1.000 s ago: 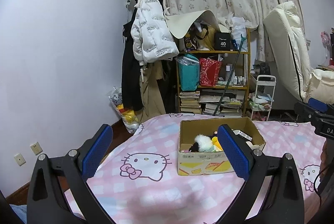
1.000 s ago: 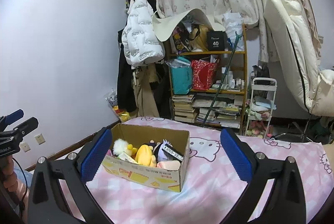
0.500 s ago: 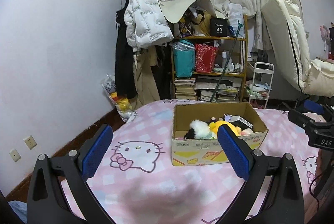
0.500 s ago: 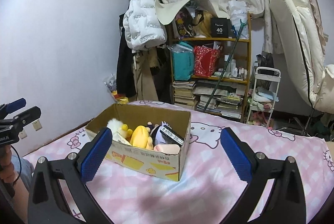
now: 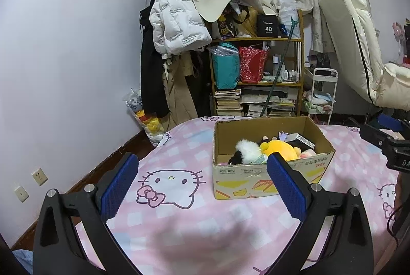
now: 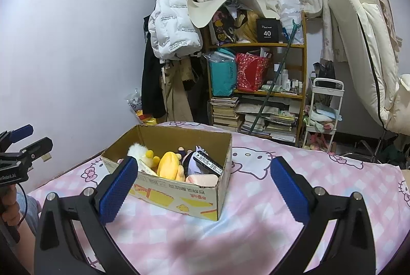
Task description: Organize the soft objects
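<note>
An open cardboard box [image 5: 258, 180] stands on the pink Hello Kitty bed cover [image 5: 179, 210]. It holds soft toys: a yellow plush [image 5: 279, 148], a black-and-white plush [image 5: 246, 149] and others. In the right wrist view the box [image 6: 179, 195] shows the yellow plush [image 6: 170, 167] and a pink plush [image 6: 202, 178]. My left gripper [image 5: 202, 187] is open and empty, left of and in front of the box. My right gripper [image 6: 202, 187] is open and empty, in front of the box.
A cluttered wooden shelf [image 5: 258, 80] with books and bags stands beyond the bed. Coats [image 5: 174, 26] hang to its left. A white trolley [image 5: 323, 95] and a cream recliner [image 5: 358, 44] stand at the right. The other gripper shows at each view's edge [image 6: 18, 162].
Both views have tilted down and drawn nearer to the box, which looks larger and lower in frame. Both grippers stay open.
</note>
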### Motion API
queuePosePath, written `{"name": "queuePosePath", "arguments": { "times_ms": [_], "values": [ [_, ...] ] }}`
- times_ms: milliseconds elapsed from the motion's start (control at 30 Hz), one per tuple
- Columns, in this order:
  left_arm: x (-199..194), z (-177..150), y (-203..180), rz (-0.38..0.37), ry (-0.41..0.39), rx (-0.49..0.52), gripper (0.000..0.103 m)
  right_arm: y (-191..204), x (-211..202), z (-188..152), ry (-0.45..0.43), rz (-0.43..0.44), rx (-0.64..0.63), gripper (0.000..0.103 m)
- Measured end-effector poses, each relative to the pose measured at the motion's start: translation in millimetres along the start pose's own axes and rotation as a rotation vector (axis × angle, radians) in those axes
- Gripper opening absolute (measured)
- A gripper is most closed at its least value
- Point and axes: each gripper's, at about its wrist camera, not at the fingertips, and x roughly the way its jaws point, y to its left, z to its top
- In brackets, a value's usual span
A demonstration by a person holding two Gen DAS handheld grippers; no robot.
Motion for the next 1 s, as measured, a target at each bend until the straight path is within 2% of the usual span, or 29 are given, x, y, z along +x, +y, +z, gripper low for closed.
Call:
{"name": "queuePosePath", "arguments": {
  "times_ms": [1000],
  "values": [
    [2.0, -2.4, 0.7, 0.028, 0.007, 0.017, 0.102, -5.7, 1.4, -3.0, 0.006, -0.015, 0.005, 0.103]
  ]
}}
